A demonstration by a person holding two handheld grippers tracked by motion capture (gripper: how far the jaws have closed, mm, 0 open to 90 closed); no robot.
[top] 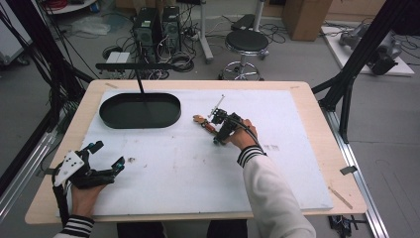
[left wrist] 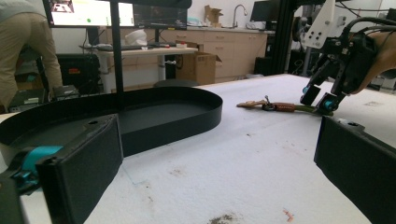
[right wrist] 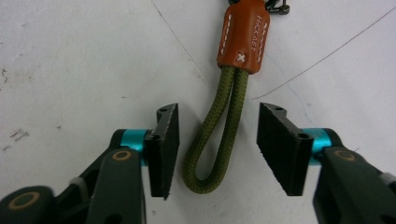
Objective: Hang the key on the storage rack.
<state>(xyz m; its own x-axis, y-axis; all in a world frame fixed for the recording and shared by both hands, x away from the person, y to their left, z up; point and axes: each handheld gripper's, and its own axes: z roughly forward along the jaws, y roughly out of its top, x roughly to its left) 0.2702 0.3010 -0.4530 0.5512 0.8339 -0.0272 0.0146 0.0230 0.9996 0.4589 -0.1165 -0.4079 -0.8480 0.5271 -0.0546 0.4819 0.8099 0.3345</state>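
In the high view the lanyard (top: 204,122) is seen mid-table, right of the tray (top: 140,111); in the left gripper view the left gripper (left wrist: 210,177) is held wide open and empty; in the right gripper view the right gripper (right wrist: 217,149), half open, is set astride the soft, light cord loop (right wrist: 215,140), untouched and judged the best hold.

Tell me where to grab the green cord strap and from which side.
Grip the olive cord loop, below the tan leather sleeve. It lies flat on the white mat, so come from above, as the right gripper does, its open jaws either side of the two strands; squeezing should pinch them together.
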